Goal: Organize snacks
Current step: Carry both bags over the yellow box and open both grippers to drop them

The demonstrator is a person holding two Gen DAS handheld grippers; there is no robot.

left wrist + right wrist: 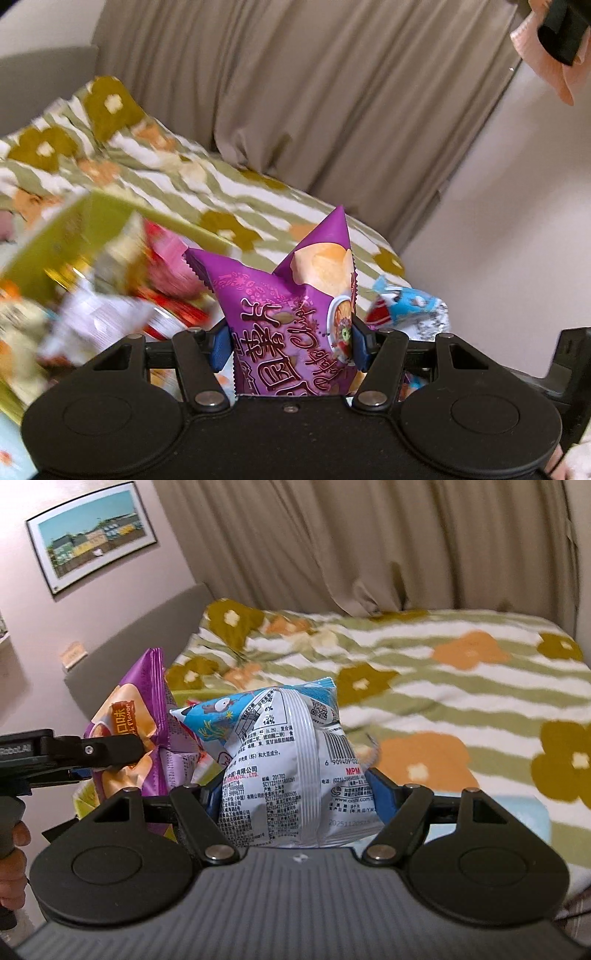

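The left gripper is clamped on a purple chip bag, its blue pads pressing in on both sides of the bag's lower half so that the packet bulges upward between them, one pointed corner sticking up and the print upside down to the camera. In the right wrist view the same purple bag shows at the left, pinched in the left gripper's black fingers, close beside the other packet. The right gripper has closed on a white and blue snack bag with its printed back and barcode facing the camera — the bag fills the gap between the fingers and is creased by the squeeze. Both packets are held up in the air above a bed covered with a green-striped flowered blanket. To the left in the left wrist view lies a blurred heap of other snack packets in what looks like a yellow-green box; the blur hides the details. Beige curtains hang at the far side, and a framed picture is on the wall at the left.
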